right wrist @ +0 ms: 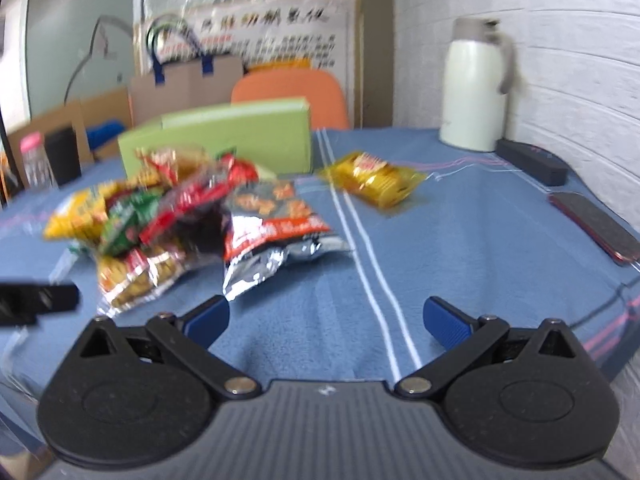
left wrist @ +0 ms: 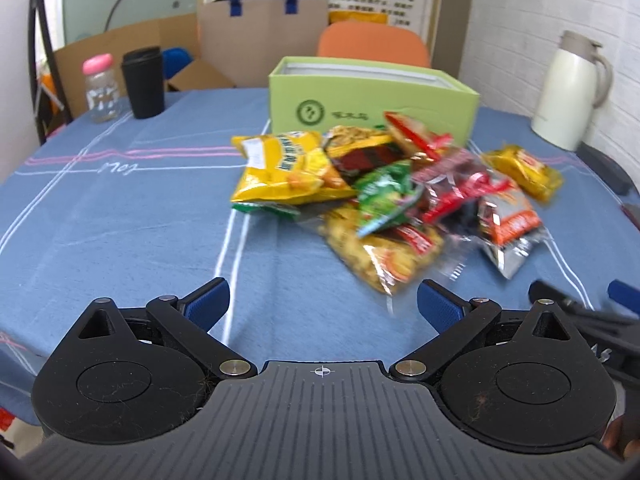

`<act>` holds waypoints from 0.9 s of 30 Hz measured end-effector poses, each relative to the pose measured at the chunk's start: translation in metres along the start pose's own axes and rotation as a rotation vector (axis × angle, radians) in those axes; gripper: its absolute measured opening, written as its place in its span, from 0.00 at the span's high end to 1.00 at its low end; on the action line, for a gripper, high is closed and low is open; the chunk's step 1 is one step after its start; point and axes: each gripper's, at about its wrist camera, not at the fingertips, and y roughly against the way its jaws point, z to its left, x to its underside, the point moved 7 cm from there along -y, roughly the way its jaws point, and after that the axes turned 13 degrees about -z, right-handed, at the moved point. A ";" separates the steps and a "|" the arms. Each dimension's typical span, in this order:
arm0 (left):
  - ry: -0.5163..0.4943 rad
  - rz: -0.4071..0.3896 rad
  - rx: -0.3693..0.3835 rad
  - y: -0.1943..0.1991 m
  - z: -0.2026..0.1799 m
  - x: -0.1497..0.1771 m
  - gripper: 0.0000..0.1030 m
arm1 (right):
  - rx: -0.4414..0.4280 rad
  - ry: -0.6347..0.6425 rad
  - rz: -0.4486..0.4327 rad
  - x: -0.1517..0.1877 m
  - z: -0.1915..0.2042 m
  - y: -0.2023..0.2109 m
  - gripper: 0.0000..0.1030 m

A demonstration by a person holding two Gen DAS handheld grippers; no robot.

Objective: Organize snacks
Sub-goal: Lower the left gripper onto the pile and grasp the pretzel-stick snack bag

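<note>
A pile of snack packets lies on the blue tablecloth in front of an open green box. One yellow packet lies apart at the right. My left gripper is open and empty, short of the pile. In the right wrist view the pile is at the left, a silver and orange packet is nearest, the yellow packet lies beyond, and the green box stands behind. My right gripper is open and empty above the cloth.
A white thermos jug stands at the right by the wall. A black cup and a pink-lidded jar stand at the far left. A phone and a dark case lie at the right edge. An orange chair is behind the table.
</note>
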 end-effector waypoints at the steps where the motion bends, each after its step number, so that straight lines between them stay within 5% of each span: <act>1: 0.008 0.010 -0.002 -0.005 0.003 -0.001 0.13 | -0.011 0.011 0.020 0.002 0.003 -0.006 0.01; 7: 0.020 0.074 -0.009 -0.033 0.009 0.000 0.18 | -0.028 0.007 0.037 0.004 0.009 -0.021 0.01; 13: 0.051 0.083 0.022 -0.038 0.028 -0.013 0.17 | -0.096 0.031 -0.056 0.009 0.002 -0.020 0.01; 17: 0.061 0.060 0.023 -0.041 0.054 -0.037 0.17 | -0.090 0.031 0.050 -0.006 0.004 -0.023 0.01; 23: 0.122 0.023 0.019 -0.062 0.096 -0.077 0.10 | -0.301 0.026 -0.121 -0.067 0.052 0.001 0.01; 27: 0.271 0.018 0.133 -0.078 0.100 -0.098 0.10 | -0.384 0.032 -0.122 -0.089 0.079 -0.031 0.01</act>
